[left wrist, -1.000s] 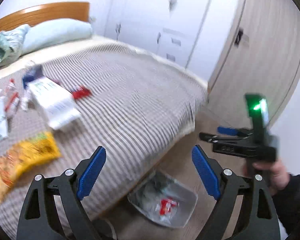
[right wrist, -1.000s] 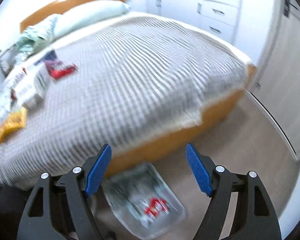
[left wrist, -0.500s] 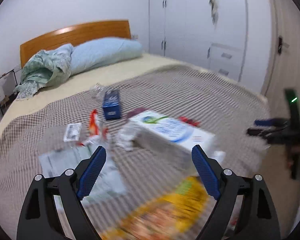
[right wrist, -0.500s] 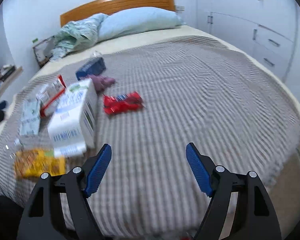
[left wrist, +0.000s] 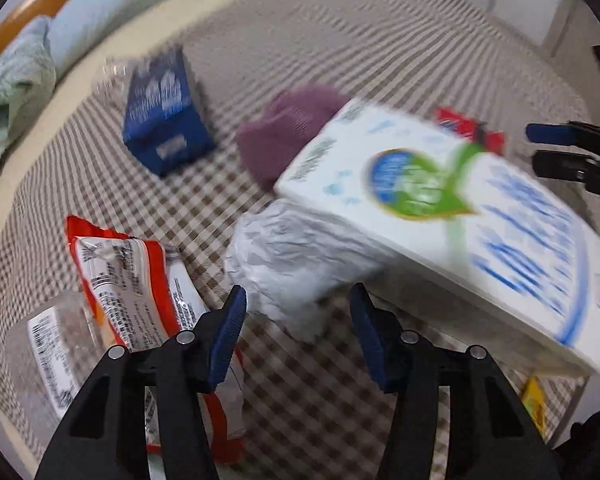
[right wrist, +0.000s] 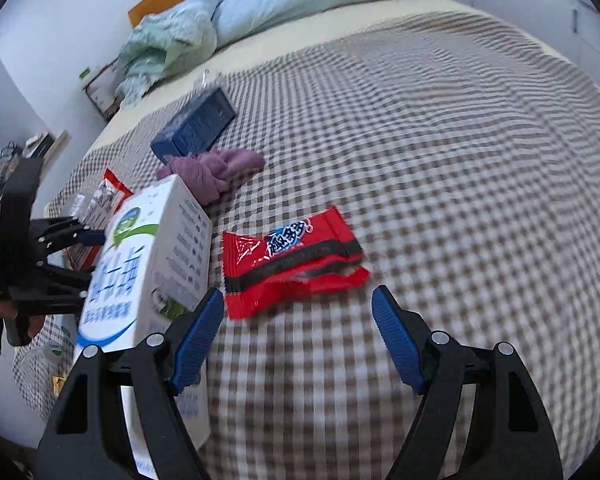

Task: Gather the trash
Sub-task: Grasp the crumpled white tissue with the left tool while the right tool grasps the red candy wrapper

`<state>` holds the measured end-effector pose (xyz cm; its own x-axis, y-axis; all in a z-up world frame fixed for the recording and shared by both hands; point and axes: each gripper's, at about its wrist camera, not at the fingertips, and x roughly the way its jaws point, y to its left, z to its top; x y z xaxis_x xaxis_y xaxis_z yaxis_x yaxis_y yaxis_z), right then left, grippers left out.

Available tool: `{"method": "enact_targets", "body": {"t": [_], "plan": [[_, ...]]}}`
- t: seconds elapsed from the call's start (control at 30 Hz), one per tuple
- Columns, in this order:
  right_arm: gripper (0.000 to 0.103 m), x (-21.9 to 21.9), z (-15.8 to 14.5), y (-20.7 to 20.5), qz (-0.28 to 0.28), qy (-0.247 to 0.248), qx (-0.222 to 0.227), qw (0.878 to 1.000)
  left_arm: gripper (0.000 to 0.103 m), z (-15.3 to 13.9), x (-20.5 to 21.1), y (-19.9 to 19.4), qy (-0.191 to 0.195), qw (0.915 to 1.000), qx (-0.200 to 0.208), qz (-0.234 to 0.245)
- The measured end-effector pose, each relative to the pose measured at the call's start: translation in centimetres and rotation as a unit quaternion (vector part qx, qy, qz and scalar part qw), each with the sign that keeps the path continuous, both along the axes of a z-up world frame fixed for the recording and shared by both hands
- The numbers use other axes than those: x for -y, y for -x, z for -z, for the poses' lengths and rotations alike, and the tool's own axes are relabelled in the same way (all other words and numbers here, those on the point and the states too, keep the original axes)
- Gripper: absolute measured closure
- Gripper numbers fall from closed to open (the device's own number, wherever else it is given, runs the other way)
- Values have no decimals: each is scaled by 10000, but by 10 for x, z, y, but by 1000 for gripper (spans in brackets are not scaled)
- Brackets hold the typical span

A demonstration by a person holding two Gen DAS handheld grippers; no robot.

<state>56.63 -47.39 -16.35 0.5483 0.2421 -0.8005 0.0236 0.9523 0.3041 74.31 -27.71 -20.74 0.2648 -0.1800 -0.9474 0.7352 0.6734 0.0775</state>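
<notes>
Nothing was collected yet: my left gripper was closing around the crumpled white paper on the bed, my right gripper gaped empty above the red wrapper.

Both grippers point steeply down, their blue-padded fingers apart.

The left gripper has its jaws closing, the fingers not yet pressing on anything; in the right wrist view it shows at the left edge, held by a hand below it. The right gripper holds its fingers wide, with nothing gripped between them.
</notes>
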Motion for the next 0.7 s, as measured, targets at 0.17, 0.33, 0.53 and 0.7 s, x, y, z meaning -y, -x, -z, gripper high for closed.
{"method": "enact_targets", "body": {"t": [0.17, 0.33, 0.53, 0.7], "plan": [[44, 4, 18, -37, 37, -301, -249, 9992, 85, -3, 5, -17, 126, 9997, -45, -203], [70, -4, 27, -48, -30, -31, -462, 9989, 97, -30, -8, 0, 336, 9991, 113, -237], [103, -8, 13, -31, 75, 217, -434, 9988, 98, -101, -47, 31, 764, 9943, 451, -589], [103, 0, -44, 7, 235, 406, 186, 9987, 98, -167, -74, 64, 1173, 9866, 781, -826]]}}
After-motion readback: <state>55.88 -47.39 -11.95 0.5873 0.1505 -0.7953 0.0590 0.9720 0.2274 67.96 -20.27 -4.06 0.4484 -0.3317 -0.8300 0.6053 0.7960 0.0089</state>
